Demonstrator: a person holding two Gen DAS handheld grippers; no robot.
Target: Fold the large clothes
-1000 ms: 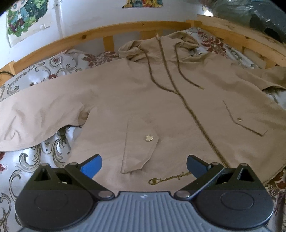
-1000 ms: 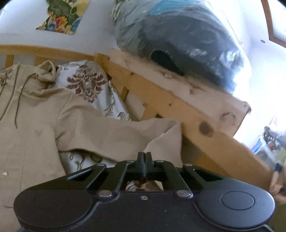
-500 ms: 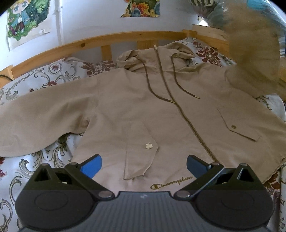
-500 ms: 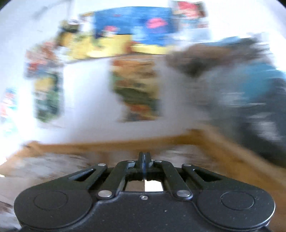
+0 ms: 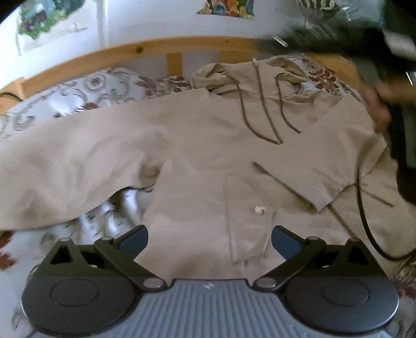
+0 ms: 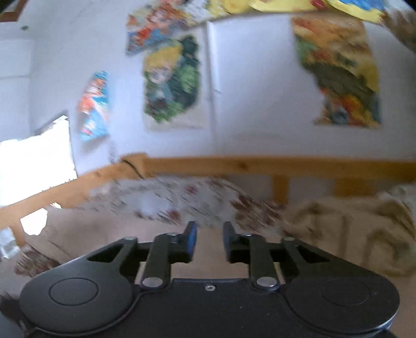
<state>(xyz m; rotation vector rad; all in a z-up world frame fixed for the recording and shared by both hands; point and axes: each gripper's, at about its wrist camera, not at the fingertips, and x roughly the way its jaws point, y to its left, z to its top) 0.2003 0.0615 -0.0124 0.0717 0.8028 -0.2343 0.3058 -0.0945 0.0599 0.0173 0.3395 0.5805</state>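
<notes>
A beige hooded zip jacket [image 5: 197,156] lies face up on the bed. Its right sleeve [image 5: 335,156] is folded across the chest, its cuff near the zip. Its left sleeve [image 5: 65,166] lies spread to the left. My left gripper [image 5: 209,238] is open and empty, above the jacket's lower hem. My right gripper [image 6: 208,240] is open and empty above the jacket [image 6: 351,228]; its view is blurred. The hand and right gripper body [image 5: 390,104] show blurred at the far right of the left wrist view.
A floral bedsheet [image 5: 91,91] covers the bed. A wooden bed rail [image 5: 156,49] runs along the back, also in the right wrist view [image 6: 260,166]. Posters [image 6: 171,80] hang on the white wall. A bagged bundle [image 5: 338,15] sits at the upper right.
My right gripper swung the right sleeve up and over onto the jacket's chest, then opened and let it go. My left gripper stayed open near the hem.
</notes>
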